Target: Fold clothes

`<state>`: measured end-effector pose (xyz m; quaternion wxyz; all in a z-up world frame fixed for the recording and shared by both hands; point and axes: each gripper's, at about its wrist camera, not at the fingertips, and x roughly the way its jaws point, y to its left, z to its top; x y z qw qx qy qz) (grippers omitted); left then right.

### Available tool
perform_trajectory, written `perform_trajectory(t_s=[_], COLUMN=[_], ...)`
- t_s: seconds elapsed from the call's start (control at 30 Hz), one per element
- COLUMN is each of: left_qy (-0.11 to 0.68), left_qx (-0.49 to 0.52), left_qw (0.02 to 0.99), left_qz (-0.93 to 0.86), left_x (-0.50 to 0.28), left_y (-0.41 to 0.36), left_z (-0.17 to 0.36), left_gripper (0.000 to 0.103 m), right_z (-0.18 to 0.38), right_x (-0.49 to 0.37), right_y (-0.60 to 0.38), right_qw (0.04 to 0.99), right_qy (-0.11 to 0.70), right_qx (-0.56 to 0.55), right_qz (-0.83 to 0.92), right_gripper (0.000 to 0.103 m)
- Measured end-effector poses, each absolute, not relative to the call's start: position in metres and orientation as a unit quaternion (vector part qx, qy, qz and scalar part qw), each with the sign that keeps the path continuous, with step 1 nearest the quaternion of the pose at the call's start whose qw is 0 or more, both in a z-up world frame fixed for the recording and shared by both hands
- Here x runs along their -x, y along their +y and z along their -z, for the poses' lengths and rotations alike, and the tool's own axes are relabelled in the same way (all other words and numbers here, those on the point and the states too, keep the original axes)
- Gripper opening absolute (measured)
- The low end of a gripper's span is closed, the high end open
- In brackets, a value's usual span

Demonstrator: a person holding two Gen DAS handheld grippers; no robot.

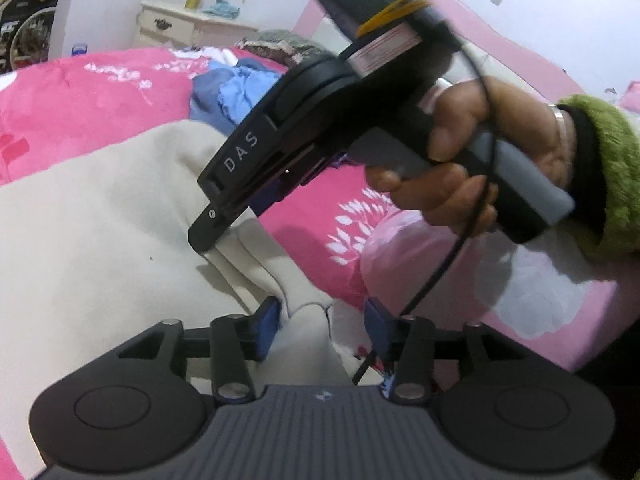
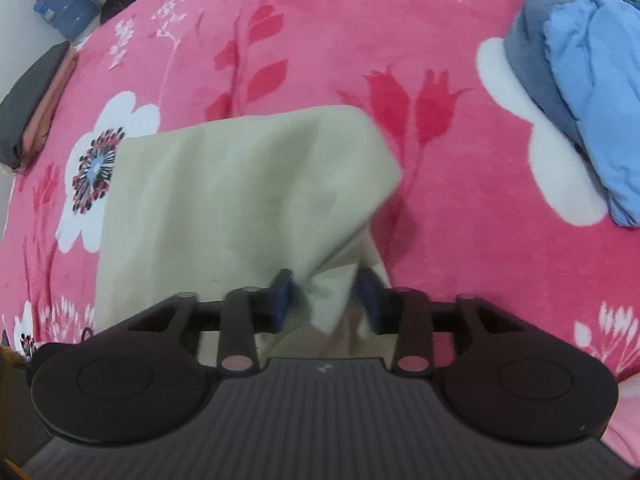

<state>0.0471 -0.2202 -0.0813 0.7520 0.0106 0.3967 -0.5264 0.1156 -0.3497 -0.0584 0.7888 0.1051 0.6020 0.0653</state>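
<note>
A cream garment lies on a pink flowered blanket. In the left wrist view my left gripper is shut on a bunched fold of it, which fills the gap between the blue pads. A hand holds my right gripper, whose tip meets the garment's edge just ahead; creases run between the two grippers. Seen from the right wrist, the cream garment rises like a tent from the blanket into my right gripper, which is shut on its near corner.
A heap of blue clothes lies at the far right of the bed, also visible as blue clothes. A folded dark and peach stack sits at the left edge. A white nightstand and pink headboard stand behind.
</note>
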Motion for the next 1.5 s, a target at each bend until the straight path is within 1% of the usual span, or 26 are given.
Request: perform_trajectory(t_s=[0.03,0.07,0.13,0.17,0.2,0.37,0.5,0.6,0.7,0.8,0.87,0.93,1.0,1.1,1.23,1.33,1.4,1.5], left_qy=[0.395,0.397,0.4,0.401,0.4,0.371,0.373,0.391,0.425,0.462,0.477,0.485,0.488,0.47,0.446,0.441,0.442,0.433], left_qx=[-0.006,0.009,0.041,0.059,0.072,0.055,0.046,0.027,0.027,0.058,0.061,0.057,0.048,0.007,-0.061,-0.094,-0.101,-0.114], left_qw=[0.752,0.75,0.745,0.74,0.736,0.752,0.777,0.804,0.82,0.815,0.809,0.802,0.792,0.788,0.787,0.79,0.79,0.795], left_qz=[0.528,0.529,0.532,0.537,0.542,0.542,0.505,0.447,0.383,0.345,0.337,0.345,0.363,0.398,0.422,0.415,0.413,0.411], left_x=[-0.046,-0.047,-0.047,-0.044,-0.041,-0.025,-0.02,-0.016,-0.013,-0.011,-0.007,-0.003,0.002,0.016,0.034,0.042,0.045,0.05], left_y=[-0.216,-0.21,-0.199,-0.192,-0.186,-0.16,-0.121,-0.093,-0.067,-0.044,-0.036,-0.031,-0.028,-0.034,-0.062,-0.081,-0.086,-0.09], left_z=[0.078,0.075,0.068,0.064,0.061,0.04,0.033,0.04,0.056,0.071,0.073,0.072,0.071,0.067,0.073,0.084,0.089,0.089], left_gripper=[0.053,0.055,0.06,0.064,0.066,0.066,0.065,0.063,0.059,0.057,0.057,0.057,0.057,0.059,0.06,0.059,0.058,0.058], right_z=[0.058,0.056,0.05,0.047,0.043,-0.003,-0.035,-0.03,-0.003,0.037,0.057,0.05,0.035,0.012,0.017,0.018,0.01,0.006], right_x=[-0.115,-0.114,-0.111,-0.108,-0.105,-0.074,-0.045,-0.034,-0.028,-0.017,-0.007,0.012,0.02,0.013,-0.011,-0.01,0.0,0.018], right_y=[-0.353,-0.356,-0.364,-0.367,-0.371,-0.372,-0.353,-0.329,-0.307,-0.305,-0.309,-0.302,-0.298,-0.309,-0.332,-0.327,-0.307,-0.265], right_qw=[0.788,0.788,0.791,0.794,0.796,0.835,0.859,0.843,0.802,0.747,0.707,0.695,0.683,0.7,0.726,0.741,0.751,0.769], right_qy=[0.604,0.605,0.603,0.601,0.598,0.547,0.509,0.524,0.57,0.646,0.692,0.692,0.701,0.692,0.681,0.661,0.64,0.589], right_qx=[-0.106,-0.104,-0.097,-0.095,-0.094,-0.059,-0.008,0.018,0.044,0.062,0.062,0.111,0.102,0.031,-0.028,-0.051,-0.026,0.084], right_qz=[-0.06,-0.051,-0.031,-0.02,-0.012,-0.007,-0.05,-0.118,-0.172,-0.146,-0.131,-0.162,-0.177,-0.175,-0.093,-0.104,-0.161,-0.233], right_gripper=[0.054,0.056,0.056,0.056,0.056,0.055,0.054,0.052,0.051,0.051,0.051,0.051,0.051,0.052,0.053,0.053,0.052,0.052])
